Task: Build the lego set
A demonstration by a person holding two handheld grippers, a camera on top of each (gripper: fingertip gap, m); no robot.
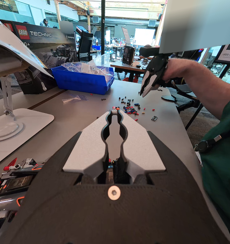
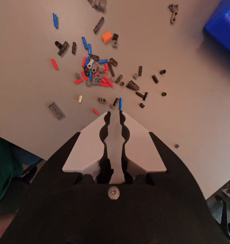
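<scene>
Grey and small, a connector piece [image 1: 114, 112] sits clamped between the tips of the left tongs [image 1: 114, 112], with a red bit at its far end and an orange piece just beside it. These tongs are held low over the desk [image 1: 77, 118], closed down to the width of that piece.

The right tongs [image 2: 114, 112] hang above the scattered pile of pieces [image 2: 97, 74], pointing down at it. Their tips stand a little apart with nothing between them, and a blue pin [image 2: 120, 104] lies on the desk just beyond the right tip; whether it touches cannot be told. In the left wrist view the same tongs [image 1: 142, 94] hover over the far edge of the pile [image 1: 130, 108].

A partly built model [image 1: 12, 182] lies at the near left, a blue bin [image 1: 82, 81] with clear bags stands behind, and a flat grey plate [image 2: 56, 110] rests left of the pile.
</scene>
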